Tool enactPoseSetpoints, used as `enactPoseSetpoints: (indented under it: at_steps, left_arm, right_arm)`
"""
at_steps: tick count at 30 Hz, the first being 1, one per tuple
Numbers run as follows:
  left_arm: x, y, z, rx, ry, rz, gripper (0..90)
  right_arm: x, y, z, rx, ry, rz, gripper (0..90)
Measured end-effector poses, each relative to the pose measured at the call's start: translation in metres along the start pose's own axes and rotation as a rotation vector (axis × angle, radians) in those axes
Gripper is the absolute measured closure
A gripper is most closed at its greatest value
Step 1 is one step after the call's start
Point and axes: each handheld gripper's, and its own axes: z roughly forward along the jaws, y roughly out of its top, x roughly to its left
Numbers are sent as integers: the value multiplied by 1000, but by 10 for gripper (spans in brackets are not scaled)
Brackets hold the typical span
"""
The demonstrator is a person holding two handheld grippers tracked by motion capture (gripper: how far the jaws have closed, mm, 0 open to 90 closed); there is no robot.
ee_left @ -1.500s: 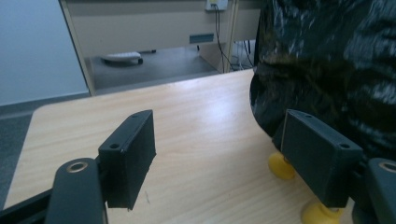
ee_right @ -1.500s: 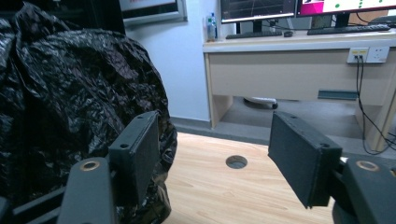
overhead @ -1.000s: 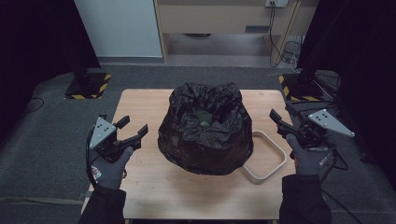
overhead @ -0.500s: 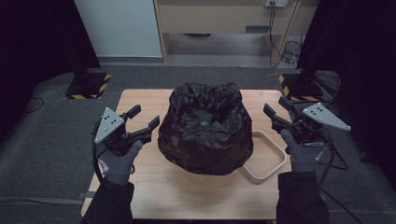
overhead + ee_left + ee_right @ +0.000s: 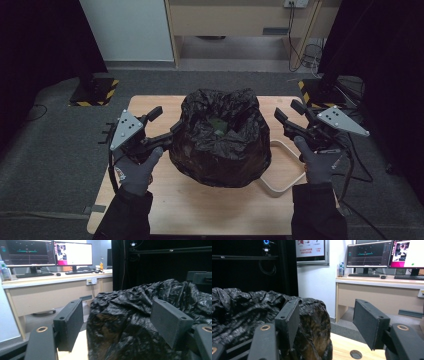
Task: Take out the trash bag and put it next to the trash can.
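Bin bag [image 5: 220, 137] sits between your left gripper [image 5: 167, 127] and right gripper [image 5: 287, 115], both spread and empty; next, pinch its rim.

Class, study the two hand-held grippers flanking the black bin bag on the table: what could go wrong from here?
1. The left hand-held gripper and right hand-held gripper stand open beside the black bin bag; thin crinkled plastic could slip from the pads or tear when pinched.
2. The bag's mouth gapes, showing something green inside; an uneven lift might spill the contents.
3. The wooden tray is partly under the bag, so pulling might drag it toward the table edge.
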Motion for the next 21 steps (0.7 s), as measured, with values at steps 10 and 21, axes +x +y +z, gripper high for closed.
enactPoseSetpoints:
  at_steps: [10, 21]
  left_arm:
    - [-10, -1, 14, -6, -21, -17, 265]
    - [-16, 10, 19, -11, -32, 4, 268]
  right_arm:
    - [15, 6, 9, -4, 42, -6, 373]
    - [27, 11, 18, 4, 80, -20, 373]
